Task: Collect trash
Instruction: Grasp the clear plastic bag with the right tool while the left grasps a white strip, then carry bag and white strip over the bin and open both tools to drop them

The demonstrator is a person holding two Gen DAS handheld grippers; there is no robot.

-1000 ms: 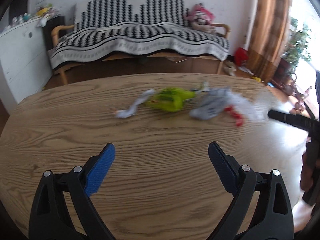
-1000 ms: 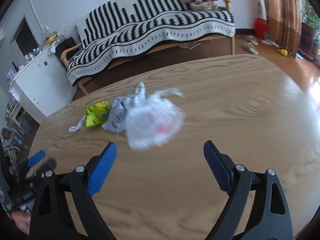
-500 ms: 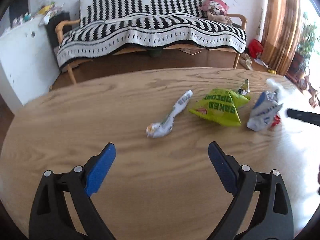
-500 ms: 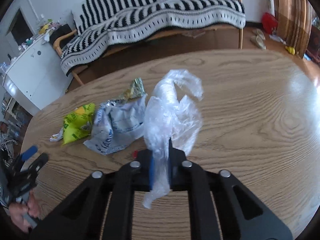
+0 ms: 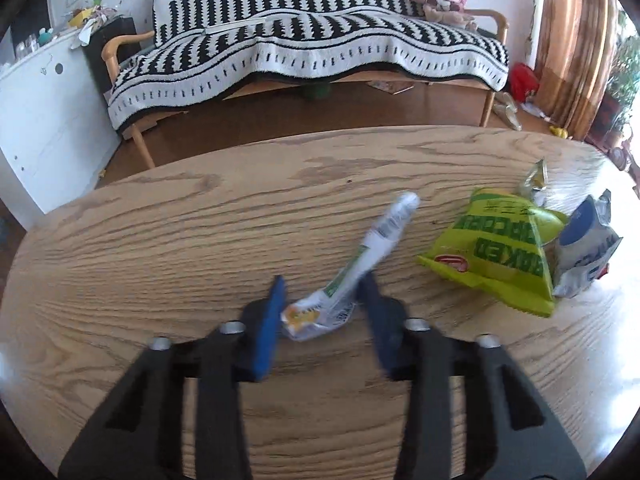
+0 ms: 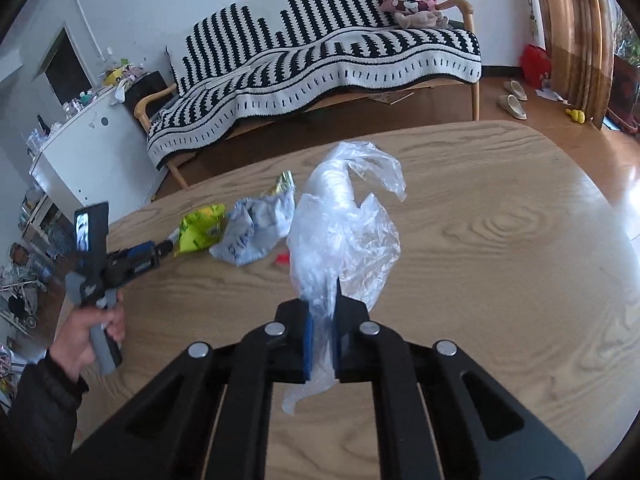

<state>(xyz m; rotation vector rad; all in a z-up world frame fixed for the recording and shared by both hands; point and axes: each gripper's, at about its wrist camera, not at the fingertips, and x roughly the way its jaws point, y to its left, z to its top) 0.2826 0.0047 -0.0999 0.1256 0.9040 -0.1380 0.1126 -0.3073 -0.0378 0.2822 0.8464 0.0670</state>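
A rounded wooden surface (image 5: 160, 248) is filling the foreground, its far edge curving in front of a brown floor (image 5: 260, 116), with bare wood lying open toward the left and near sides. Beyond it, a sofa under a black-and-white striped blanket (image 5: 304, 44) is standing against a white wall, a white cabinet (image 5: 36, 120) at left, a brown curtain (image 5: 568, 40) at right.

The left tongs (image 5: 322, 300) are sitting half-closed around the crumpled lower end of a long white wrapper (image 5: 372, 252) lying on the surface; whether the pads are pressing it is unclear. Just right, a lime-green snack bag (image 5: 496, 256) is touching a crumpled silver-blue bag (image 5: 584, 252).

The right tongs (image 6: 322, 340) are clamping a clear, crinkled plastic bag (image 6: 344, 232), which is standing up above the surface.
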